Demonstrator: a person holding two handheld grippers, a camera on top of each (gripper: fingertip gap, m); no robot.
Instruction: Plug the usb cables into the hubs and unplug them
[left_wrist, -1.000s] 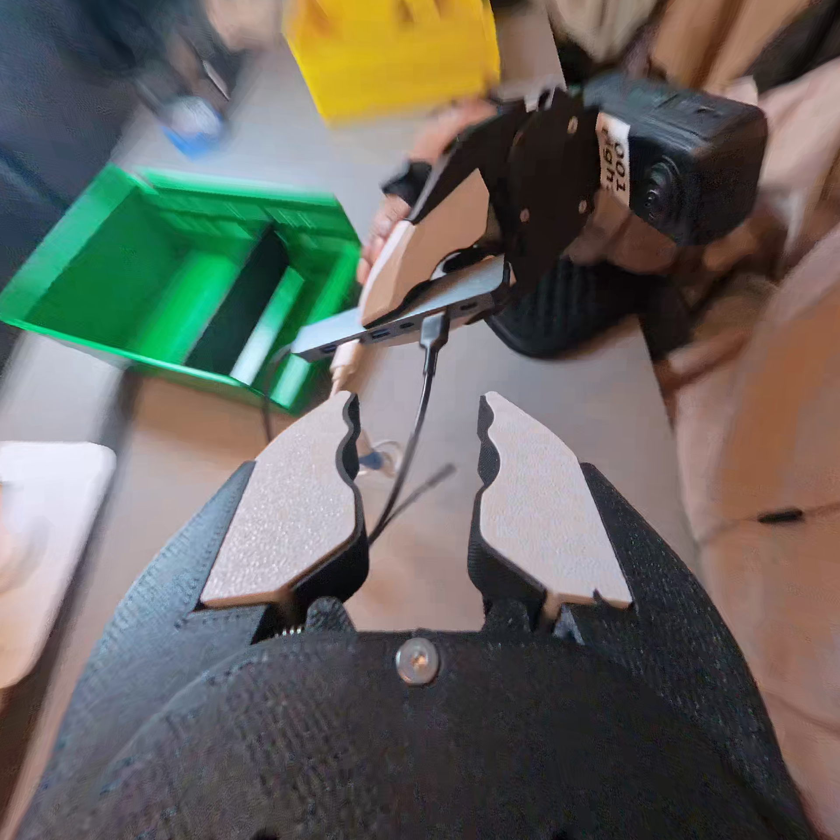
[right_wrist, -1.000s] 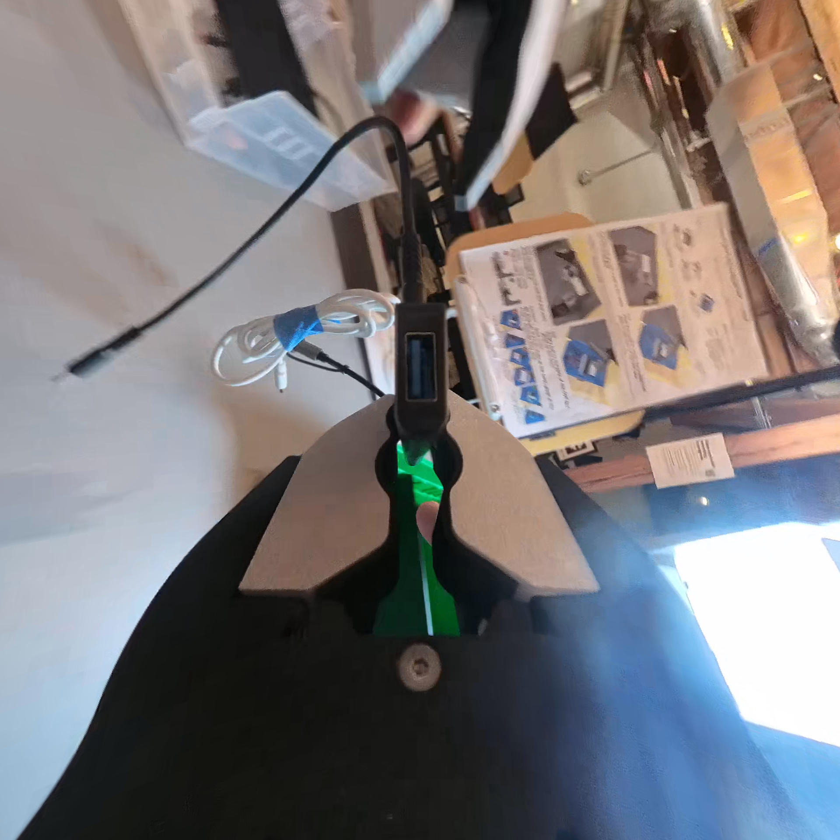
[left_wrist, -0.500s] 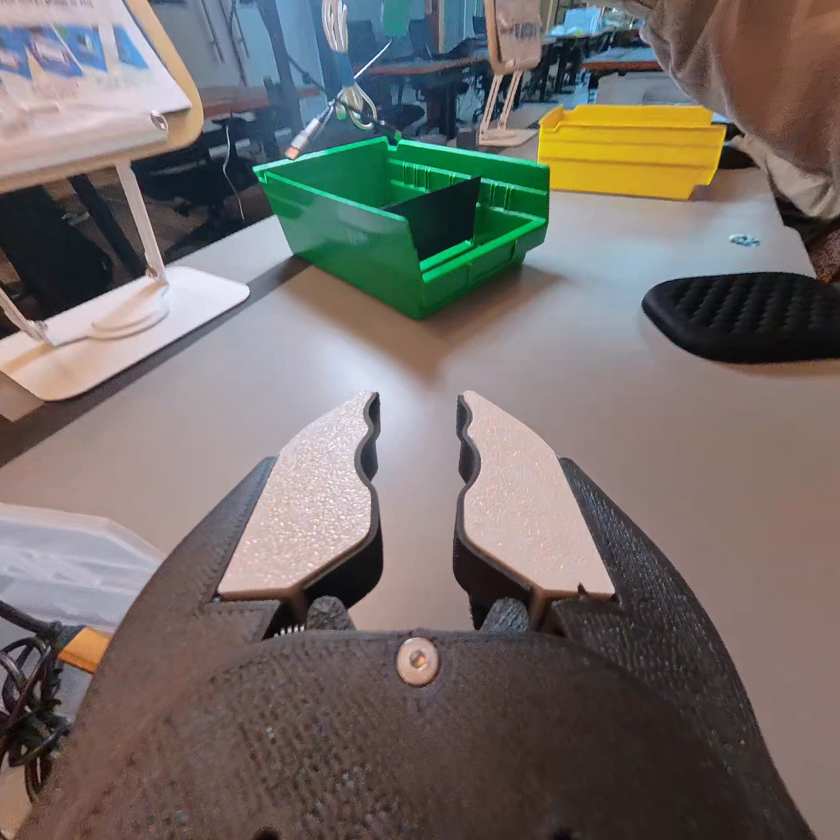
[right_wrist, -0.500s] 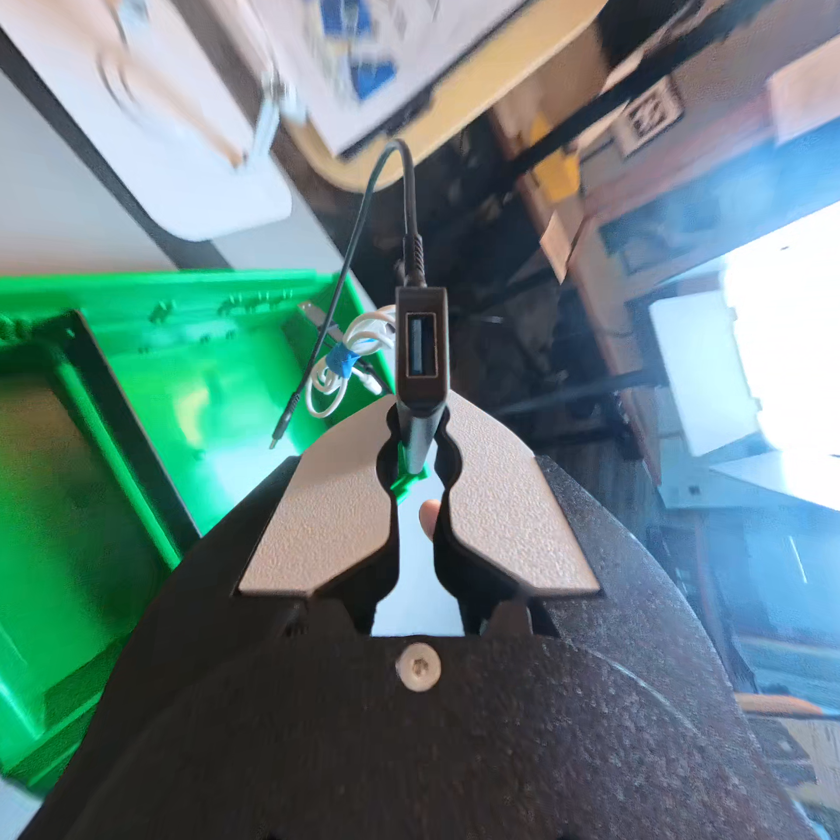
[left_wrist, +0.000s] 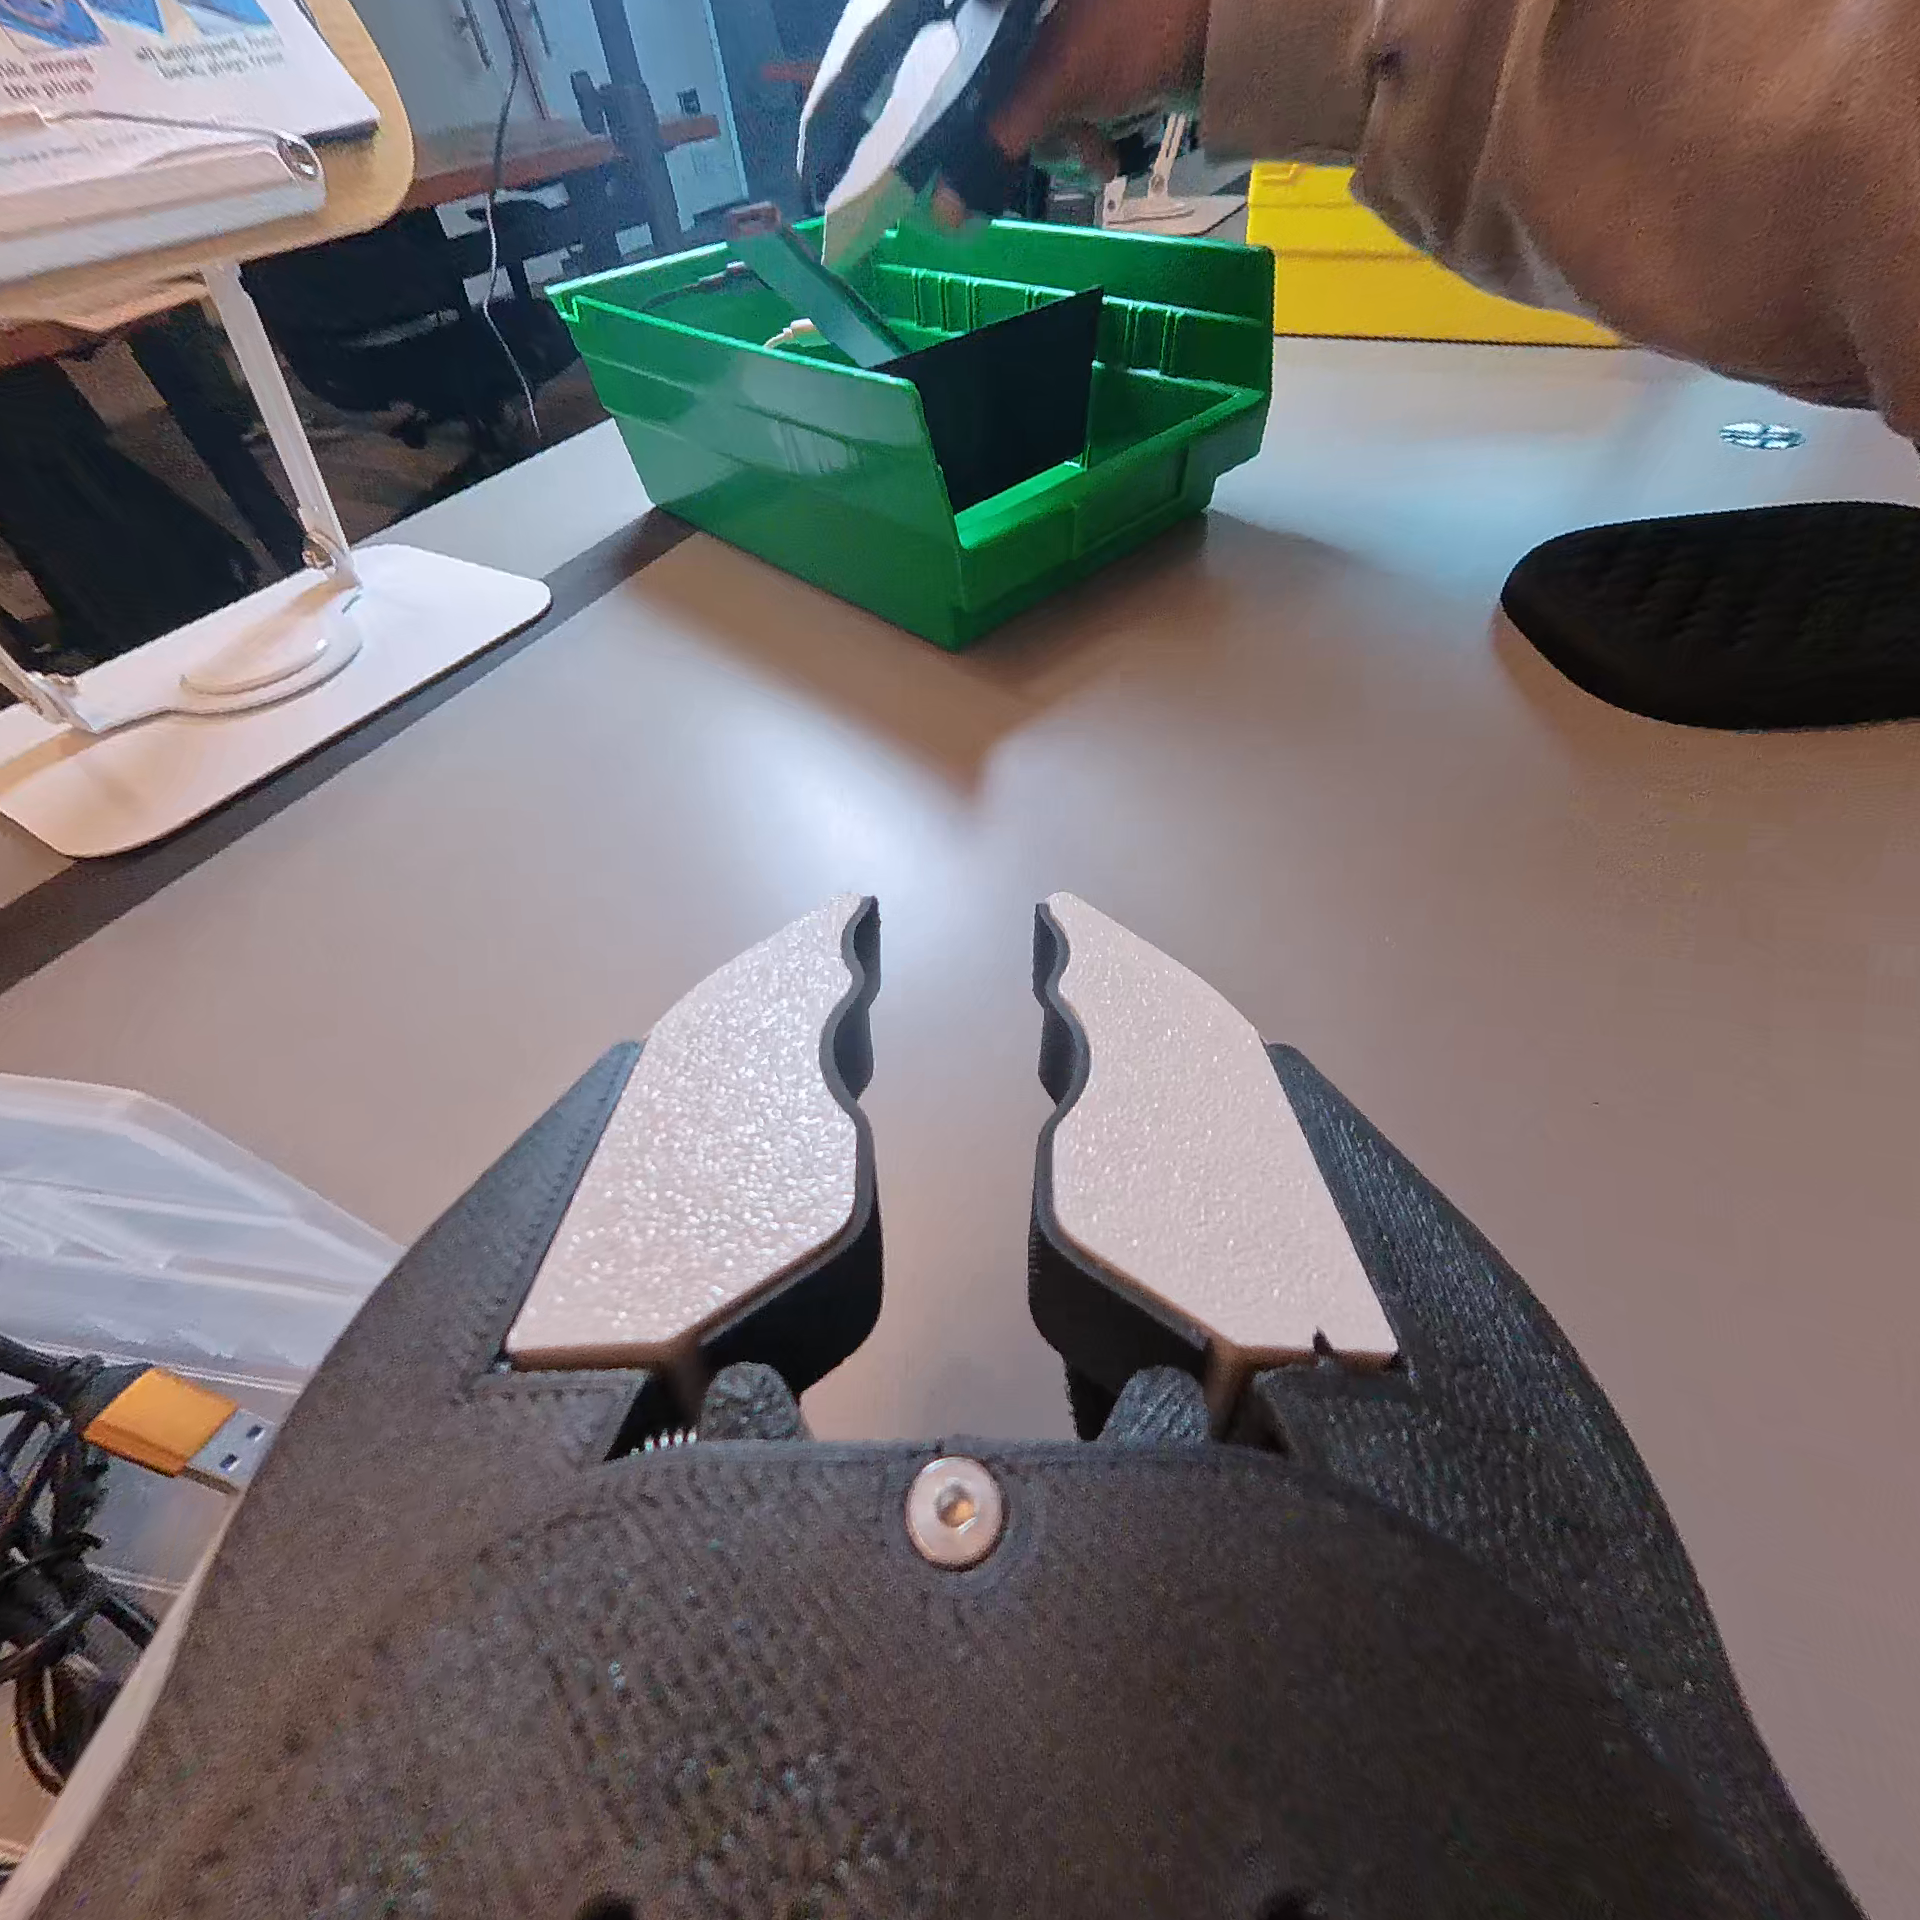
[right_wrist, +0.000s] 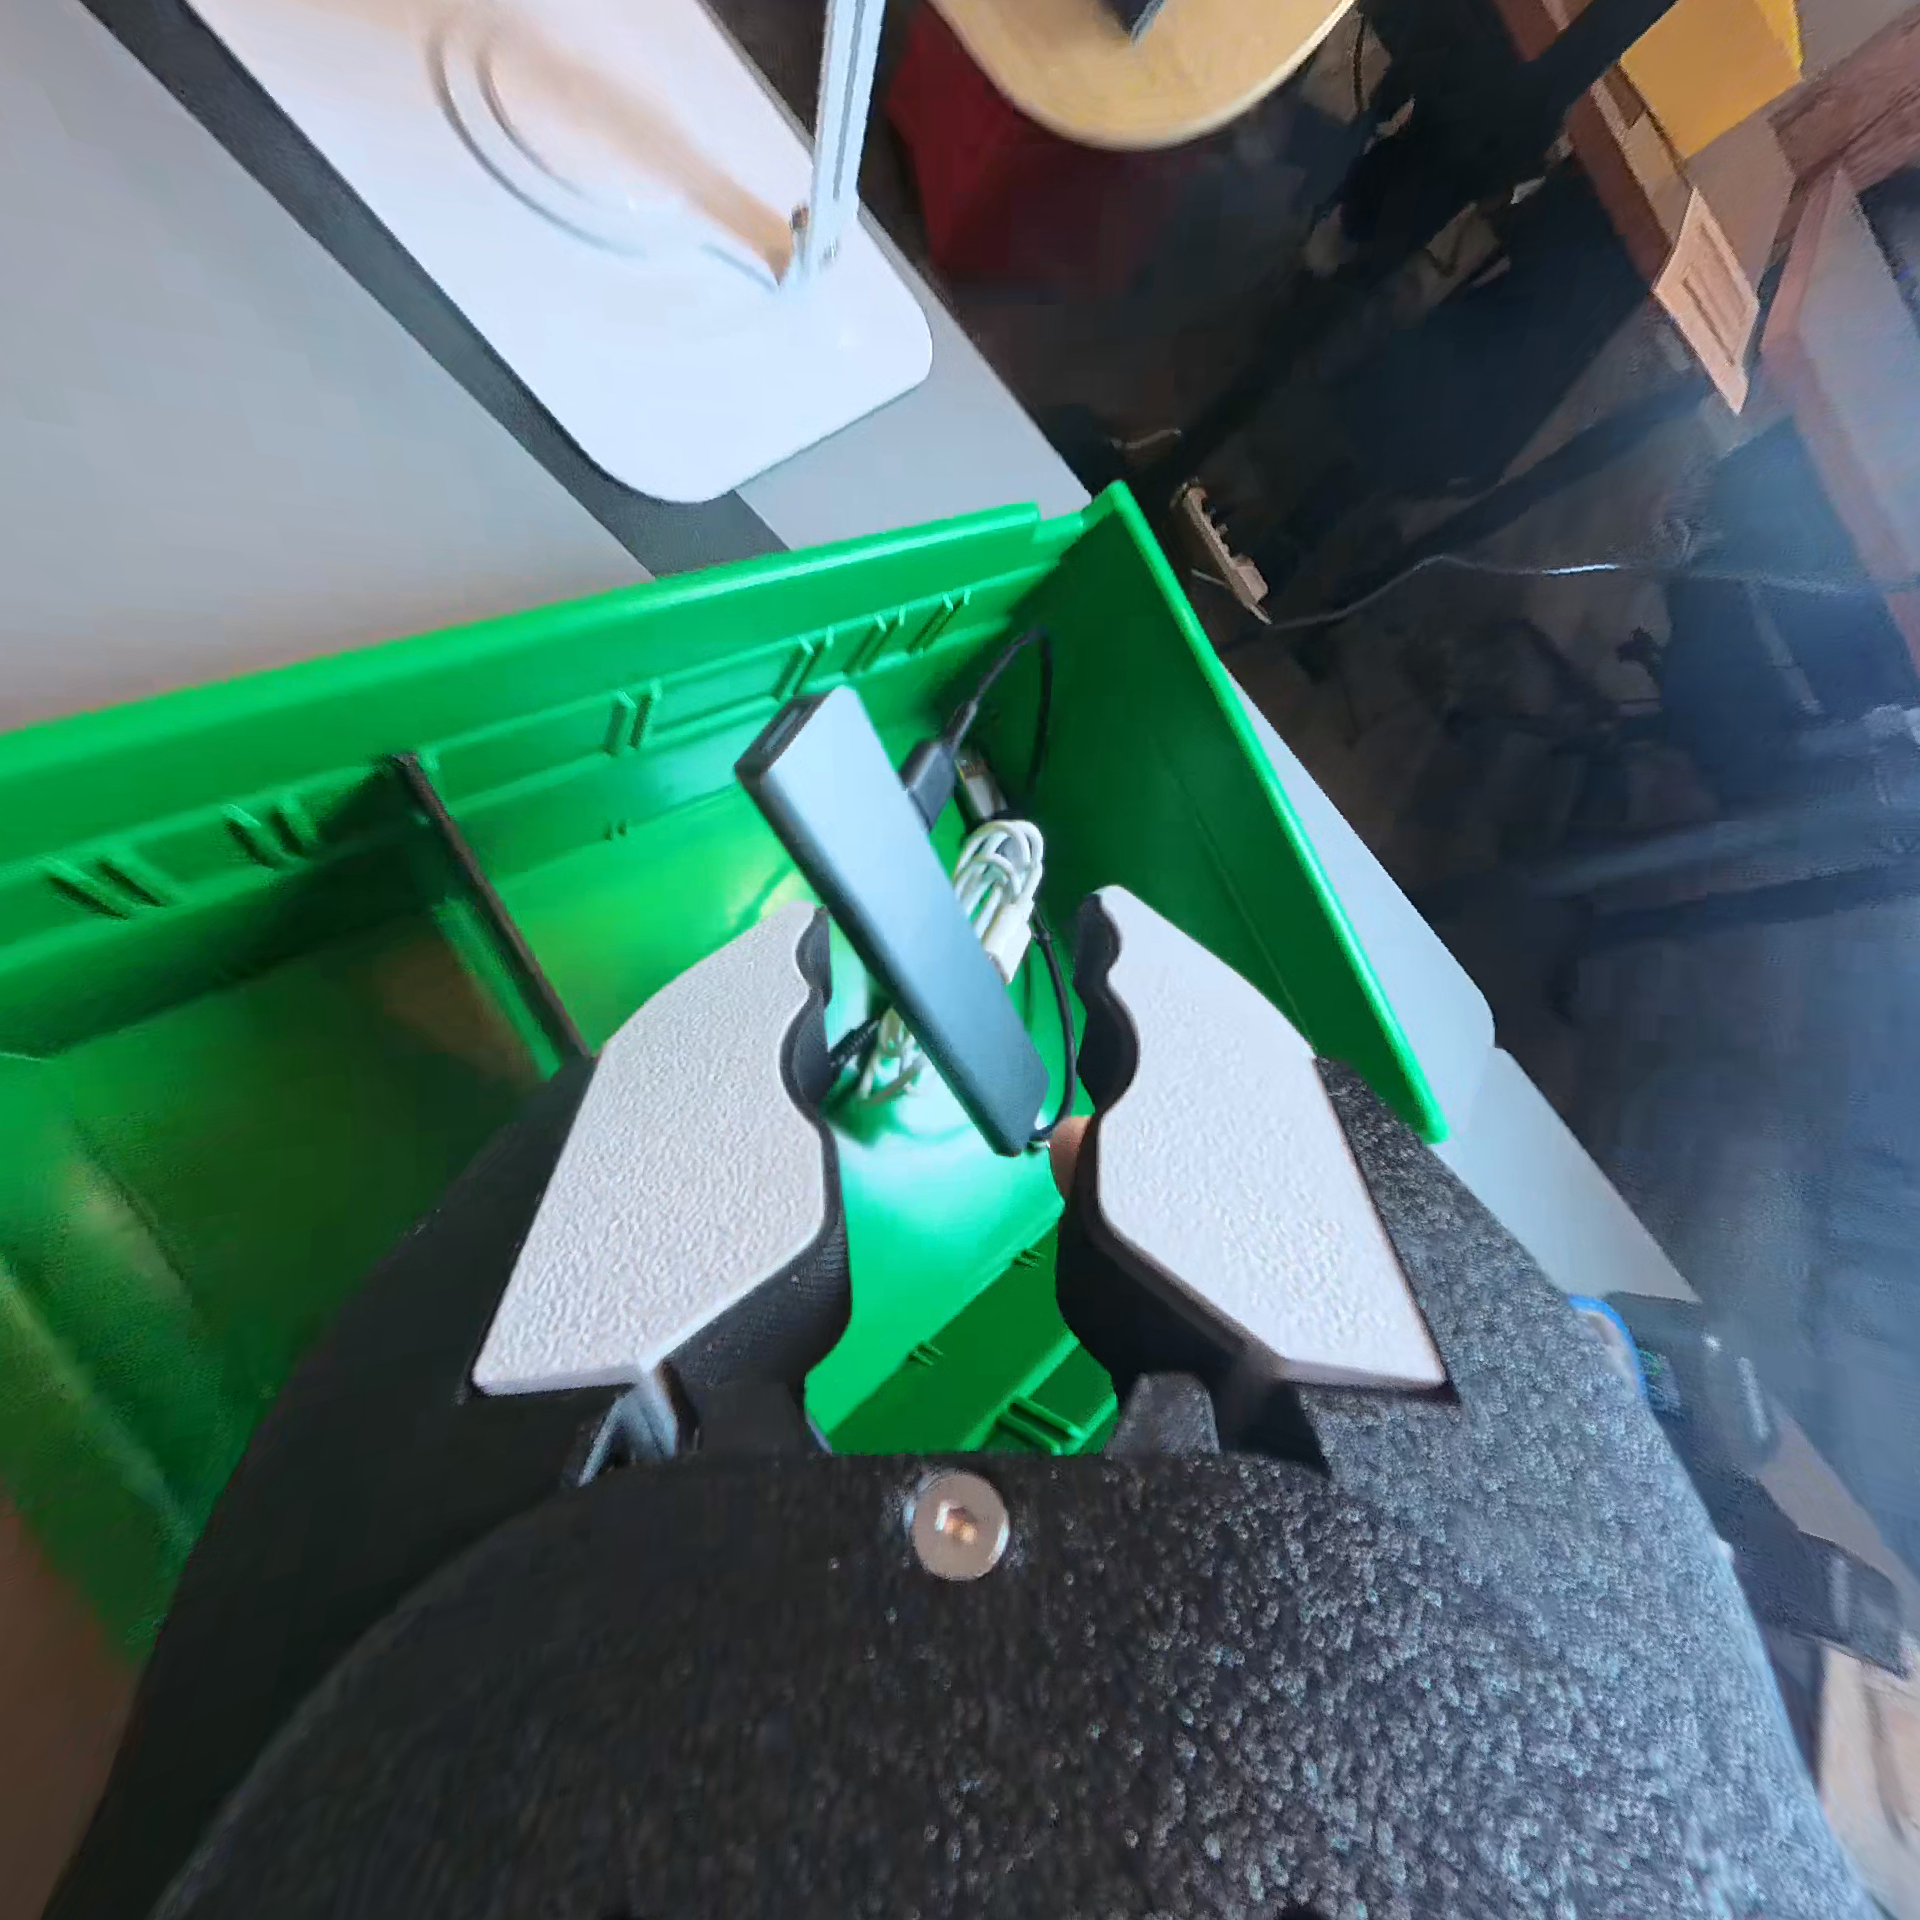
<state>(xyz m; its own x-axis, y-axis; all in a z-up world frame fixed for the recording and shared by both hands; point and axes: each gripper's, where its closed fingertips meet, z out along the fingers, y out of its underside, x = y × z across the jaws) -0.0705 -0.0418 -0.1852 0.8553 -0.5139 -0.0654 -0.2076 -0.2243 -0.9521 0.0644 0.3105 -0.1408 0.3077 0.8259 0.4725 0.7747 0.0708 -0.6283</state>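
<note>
My left gripper (left_wrist: 956, 925) is open and empty, low over the grey table (left_wrist: 1299, 935). The green bin (left_wrist: 831, 457) stands ahead of it. My right gripper (right_wrist: 954, 906) is open over the bin's end compartment (right_wrist: 1174, 790). The grey USB hub (right_wrist: 894, 914) lies slanted between its spread pads, and neither pad presses on it. A black cable plug (right_wrist: 935, 774) sits in the hub's side, and a coiled white cable (right_wrist: 1003, 873) lies beneath it. The left wrist view shows the right gripper (left_wrist: 883, 156) above the bin with the hub (left_wrist: 805, 286) leaning into it.
A white stand base (left_wrist: 260, 665) sits left of the bin. A yellow bin (left_wrist: 1382, 270) is at the back right and a black pad (left_wrist: 1714, 613) at the right. A clear box (left_wrist: 125, 1226) and an orange USB plug (left_wrist: 166, 1423) are at the near left. A sleeve (left_wrist: 1610, 156) reaches in from the upper right. The orange USB plug (left_wrist: 166, 1423) lies some 15 cm from my left tips, 45 cm from my right tips.
My right gripper carried the hub over the green bin, opened its jaws and let it go into the bin. My left gripper swung away from the hub, its jaws somewhat narrower.
</note>
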